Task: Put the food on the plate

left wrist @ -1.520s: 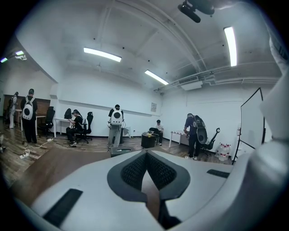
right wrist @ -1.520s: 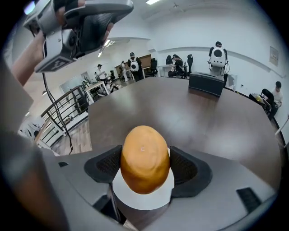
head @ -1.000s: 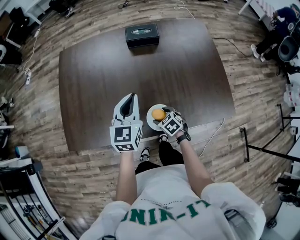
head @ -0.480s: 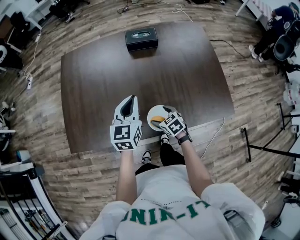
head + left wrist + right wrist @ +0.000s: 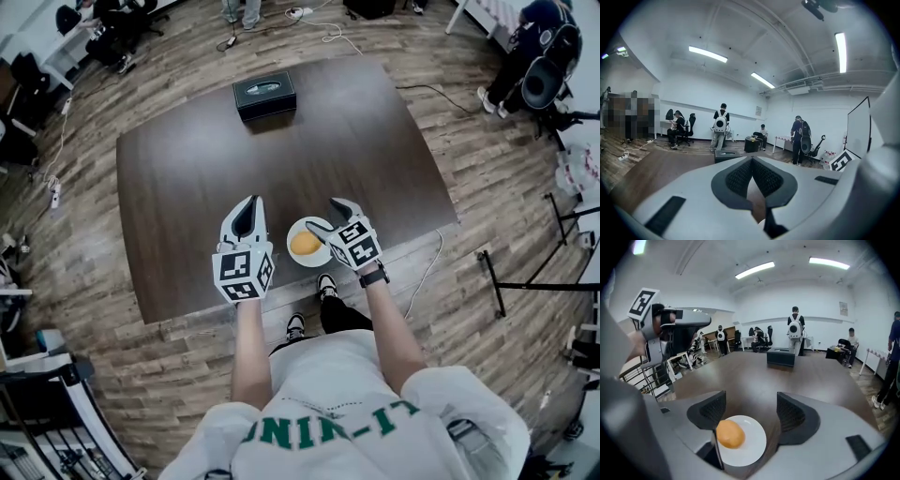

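Observation:
An orange round piece of food (image 5: 304, 244) (image 5: 730, 433) lies on a small white plate (image 5: 319, 255) (image 5: 752, 446) near the front edge of the dark table (image 5: 187, 169). My right gripper (image 5: 330, 217) (image 5: 751, 411) hovers just right of and above the plate. Its jaws stand apart and are closing, with nothing between the pads; the food rests free on the plate below them. To the left of the plate, my left gripper (image 5: 250, 202) (image 5: 751, 161) is shut and empty, its tips touching.
A black tissue box (image 5: 263, 96) (image 5: 781, 356) (image 5: 727, 154) stands at the table's far edge. Several people, chairs and desks are around the room beyond the table. Cables run over the wooden floor (image 5: 487, 169).
The right gripper has let go of the food and drawn back to the right of the plate. The food now lies uncovered on the plate. The left gripper has barely moved.

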